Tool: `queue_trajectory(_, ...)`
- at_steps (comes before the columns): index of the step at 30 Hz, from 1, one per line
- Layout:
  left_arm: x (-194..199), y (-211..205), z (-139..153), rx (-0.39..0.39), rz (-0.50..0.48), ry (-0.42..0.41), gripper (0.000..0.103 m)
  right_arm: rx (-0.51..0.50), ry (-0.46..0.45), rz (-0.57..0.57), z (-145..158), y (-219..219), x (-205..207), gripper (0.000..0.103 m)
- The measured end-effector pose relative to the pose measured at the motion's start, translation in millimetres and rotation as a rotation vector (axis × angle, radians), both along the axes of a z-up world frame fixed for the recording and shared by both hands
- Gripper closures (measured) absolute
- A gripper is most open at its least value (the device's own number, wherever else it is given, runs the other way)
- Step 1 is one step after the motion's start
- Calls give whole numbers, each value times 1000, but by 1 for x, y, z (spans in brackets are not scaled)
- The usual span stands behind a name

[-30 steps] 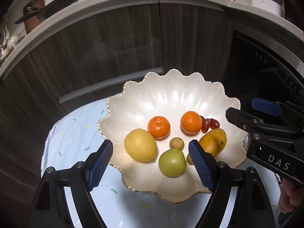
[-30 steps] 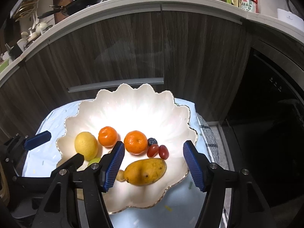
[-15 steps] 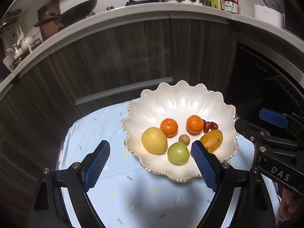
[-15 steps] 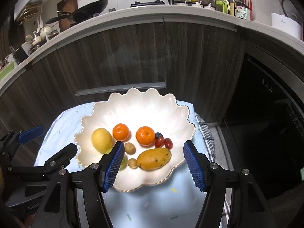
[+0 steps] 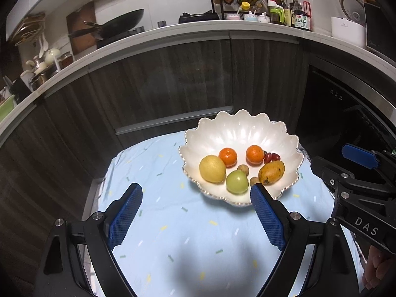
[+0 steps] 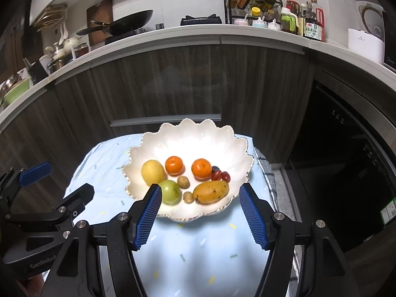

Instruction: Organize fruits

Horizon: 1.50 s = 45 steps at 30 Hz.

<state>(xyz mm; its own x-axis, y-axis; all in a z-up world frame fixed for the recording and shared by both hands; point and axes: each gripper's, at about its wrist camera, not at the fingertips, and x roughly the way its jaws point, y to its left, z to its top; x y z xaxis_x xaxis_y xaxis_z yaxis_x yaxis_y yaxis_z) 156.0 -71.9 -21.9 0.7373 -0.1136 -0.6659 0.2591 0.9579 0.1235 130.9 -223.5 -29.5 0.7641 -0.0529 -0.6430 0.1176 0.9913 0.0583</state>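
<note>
Ahead, fruit bowl (image 5: 284, 133) beyond both empty tongs (image 5: 195, 219)

Dark wood cabinets (image 5: 173, 79) under a white countertop (image 5: 247, 28).

fruits (image 5: 237, 170) in bowl (image 5: 247, 128), bowl on table (image 5: 173, 222), counter (image 5: 173, 42) behind

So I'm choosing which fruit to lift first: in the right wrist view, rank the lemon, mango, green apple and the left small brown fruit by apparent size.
1. mango and lemon: look about alike, so I won't rank them.
2. green apple, partly hidden behind a gripper finger.
3. small brown fruit, clearly smallest.
</note>
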Motion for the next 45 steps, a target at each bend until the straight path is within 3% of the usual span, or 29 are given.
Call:
queue_trajectory(12,-46,23,9,-1,60,7,13,9,-8,24,8,18,-42,36)
queue_trajectory(22,-83,41,12,-47,121,15,13,3,-36,20,17,26,-75,36)
queue_trajectory(25,-92,46,10,-56,146,24,13,-2,-45,-1,18,27,-88,30)
queue_trajectory(36,-137,69,5,-30,208,36,13,-24,-68,4,20,46,-138,29)
queue_trajectory(45,-177,82,18,-55,260,-6,10,10,-71,7,28,49,-164,28)
